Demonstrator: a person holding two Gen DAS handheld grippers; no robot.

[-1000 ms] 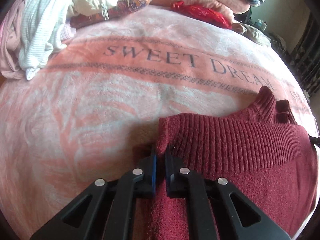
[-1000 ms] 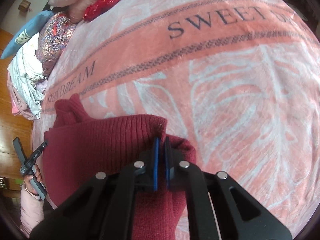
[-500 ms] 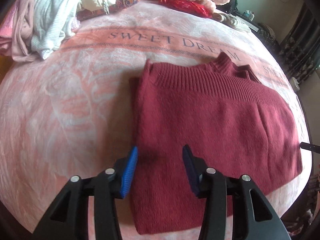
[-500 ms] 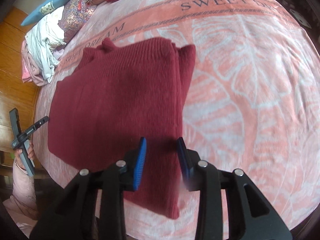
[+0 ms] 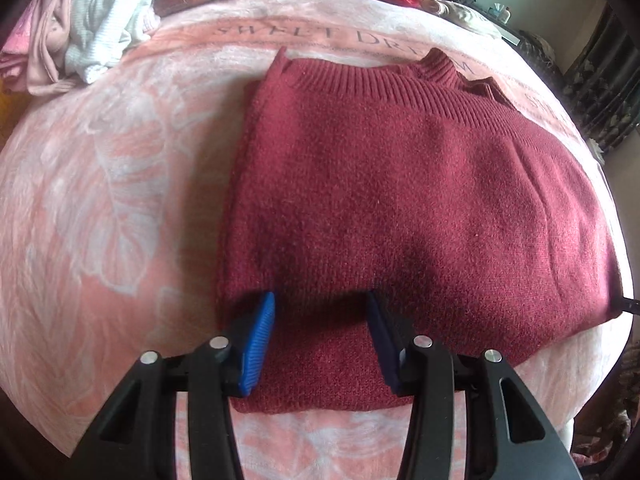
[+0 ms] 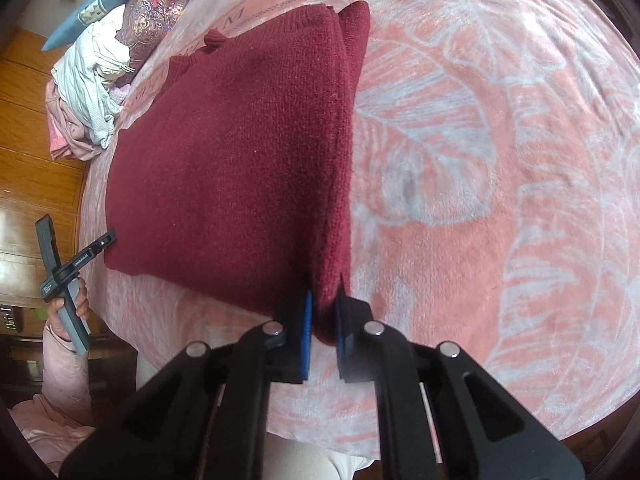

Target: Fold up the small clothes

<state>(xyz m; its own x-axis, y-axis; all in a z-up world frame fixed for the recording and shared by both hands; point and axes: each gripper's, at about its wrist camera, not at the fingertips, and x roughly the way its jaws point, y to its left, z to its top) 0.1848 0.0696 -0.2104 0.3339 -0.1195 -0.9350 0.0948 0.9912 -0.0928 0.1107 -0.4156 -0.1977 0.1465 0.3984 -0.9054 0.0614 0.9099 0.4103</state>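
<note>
Both tongs (image 5: 320,340) (image 6: 323,332) at folded sweater's (image 5: 420,208) near edge

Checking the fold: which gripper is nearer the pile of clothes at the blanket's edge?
Left. The left gripper is at the maroon sweater's corner on the pile of clothes' side; the right gripper clamps the opposite corner.

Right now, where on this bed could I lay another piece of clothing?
Bare blanket lies left of the maroon sweater, and more on its other side. The far end is crowded by the clothes pile and cushions.
</note>
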